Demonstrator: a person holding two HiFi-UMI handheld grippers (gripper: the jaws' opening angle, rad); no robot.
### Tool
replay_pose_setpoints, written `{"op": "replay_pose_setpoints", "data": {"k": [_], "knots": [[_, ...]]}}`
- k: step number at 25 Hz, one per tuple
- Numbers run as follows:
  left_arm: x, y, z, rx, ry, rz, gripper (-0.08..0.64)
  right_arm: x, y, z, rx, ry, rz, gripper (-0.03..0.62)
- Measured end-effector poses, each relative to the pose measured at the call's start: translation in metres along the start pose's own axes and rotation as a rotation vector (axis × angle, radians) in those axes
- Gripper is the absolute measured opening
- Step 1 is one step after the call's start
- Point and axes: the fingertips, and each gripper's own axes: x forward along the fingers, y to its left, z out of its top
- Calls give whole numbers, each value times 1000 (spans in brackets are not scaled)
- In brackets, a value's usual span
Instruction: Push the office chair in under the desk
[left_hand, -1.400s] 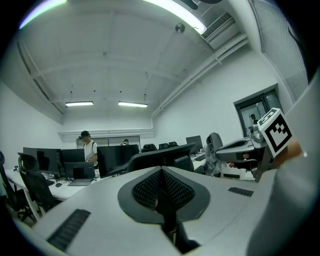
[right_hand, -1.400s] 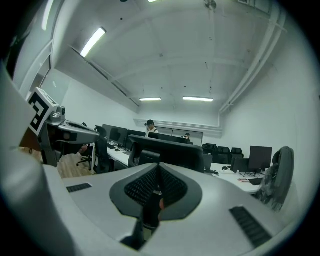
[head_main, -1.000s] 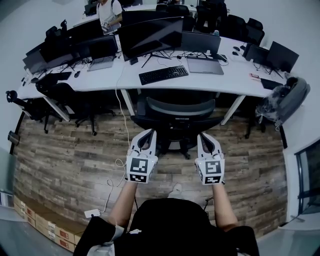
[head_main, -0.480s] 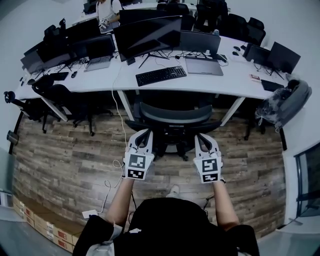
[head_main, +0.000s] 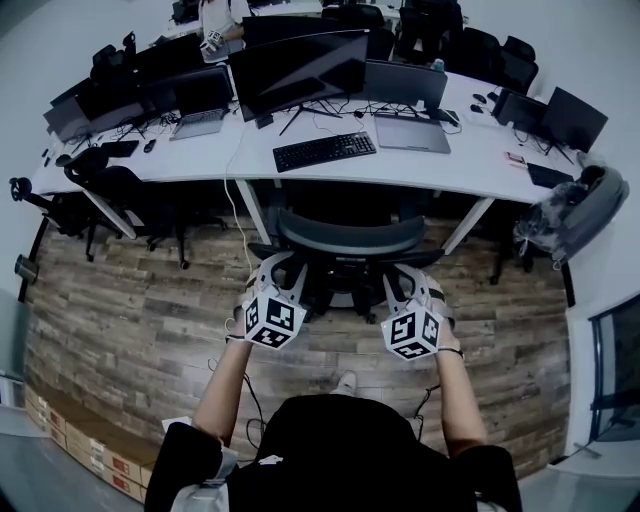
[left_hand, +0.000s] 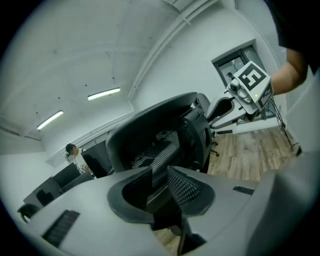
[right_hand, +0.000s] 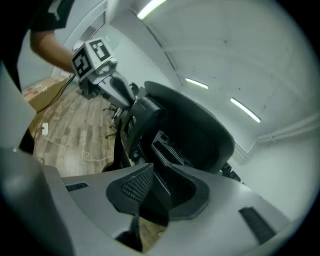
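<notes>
**Item:** office chair (head_main: 345, 235), black, 1 unit.

**Build:** Curved backrest with an open mesh panel set in a hard plastic frame. It has 2 armrests. The base is mostly hidden under the seat.

**Location:** It stands on the wood-plank floor (head_main: 130, 300), directly in front of the white desk (head_main: 440, 168). The back is turned to the person and sits a little short of the desk edge.

**Handling (judged):**
- It is probably fairly heavy but free-rolling, though the wheels may catch on plank joints or steer off line.
- The frame is stiff. The mesh gives, so it is a poor place to push.
- The seat likely swivels, so a push on 1 side would turn the chair.
- Even pressure on both sides of the back frame looks best.

**Left gripper** (head_main: 272, 278): It is at the chair's left rear corner. Its textured pads (left_hand: 184, 187) stand a narrow gap apart, and a dark edge of the chair fills that gap, apparently clamped.

**Right gripper** (head_main: 405, 288): It is mirrored at the right rear corner. Its jaws are likewise closed on a dark chair edge.

**Desk:** It has a smooth, hard, white top carrying a keyboard (head_main: 325, 150) and monitors (head_main: 300, 70).
</notes>
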Motion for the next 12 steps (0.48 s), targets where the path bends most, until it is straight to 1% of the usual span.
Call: {"op": "replay_pose_setpoints", "data": {"k": [1, 2, 3, 5, 9, 12], "knots": [[2, -2, -1, 18, 8, -19, 113, 4, 3, -2, -55, 19, 15, 98], [5, -3, -3, 32, 18, -36, 142, 7, 5, -5, -97, 36, 30, 148], [9, -5, -6, 50, 33, -50, 160, 10, 7, -8, -128, 52, 40, 169], [15, -11, -13, 115, 67, -74, 206, 15, 9, -15, -178, 76, 43, 181], [29, -18, -22, 248, 105, -113, 311, 28, 8, -28, -245, 125, 48, 248], [41, -22, -30, 337, 134, -118, 347, 37, 10, -37, -278, 154, 53, 283]]}}
